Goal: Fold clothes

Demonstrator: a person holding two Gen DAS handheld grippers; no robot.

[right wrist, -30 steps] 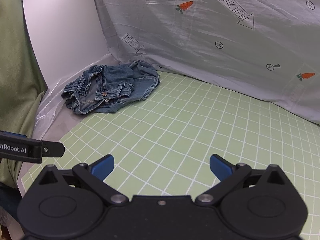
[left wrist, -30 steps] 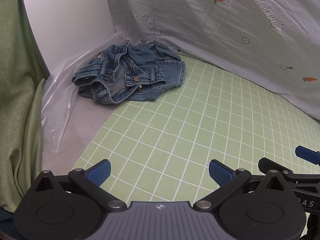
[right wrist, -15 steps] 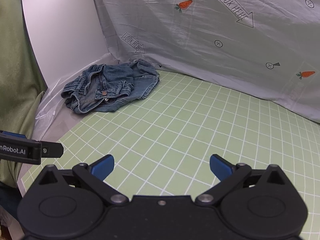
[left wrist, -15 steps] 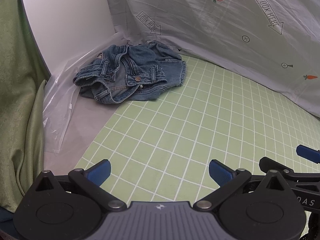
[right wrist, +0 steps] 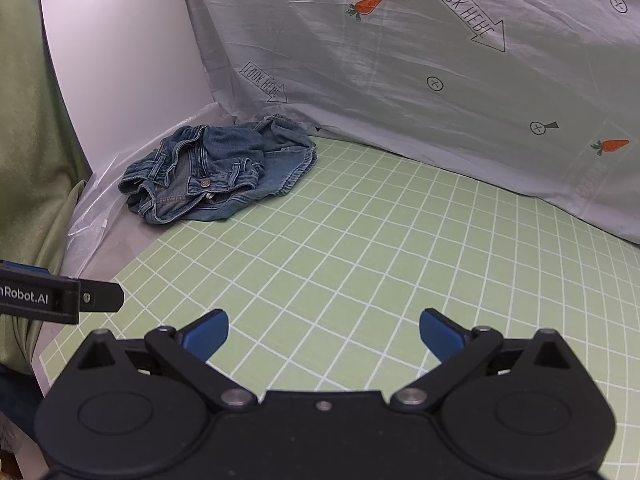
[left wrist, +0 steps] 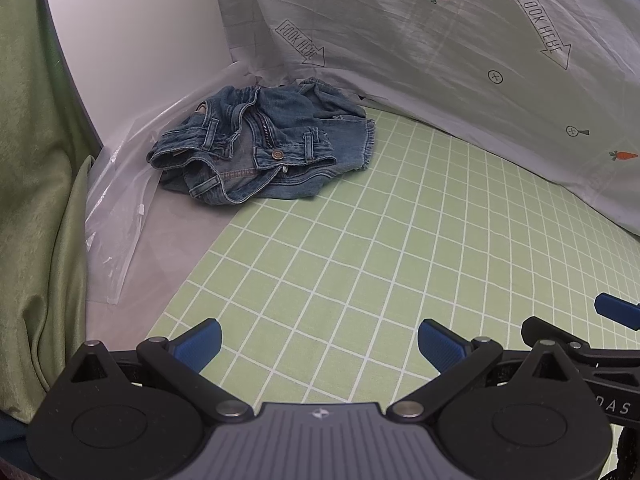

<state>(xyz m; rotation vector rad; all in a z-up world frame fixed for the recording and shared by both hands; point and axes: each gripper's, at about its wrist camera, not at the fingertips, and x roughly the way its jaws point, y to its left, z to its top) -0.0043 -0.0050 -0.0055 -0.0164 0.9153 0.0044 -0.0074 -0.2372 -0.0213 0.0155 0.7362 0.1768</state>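
Observation:
A crumpled pair of blue denim shorts (left wrist: 264, 148) lies at the far left corner of the green grid mat (left wrist: 360, 240), partly on the grey table surface; it also shows in the right wrist view (right wrist: 216, 172). My left gripper (left wrist: 318, 344) is open and empty, low over the mat's near edge, well short of the shorts. My right gripper (right wrist: 324, 332) is open and empty over the mat, to the right of the left one. One blue fingertip of the right gripper shows at the left wrist view's right edge (left wrist: 616, 312).
A grey printed sheet (left wrist: 440, 40) hangs as a backdrop behind the mat. A white panel (left wrist: 140, 40) stands at the left, with clear plastic film (left wrist: 116, 208) along its foot. A green curtain (left wrist: 36, 200) hangs at the far left.
Both grippers have drifted slightly; the shorts sit a little lower in the left wrist view. The jaws stay open and the shorts have not moved.

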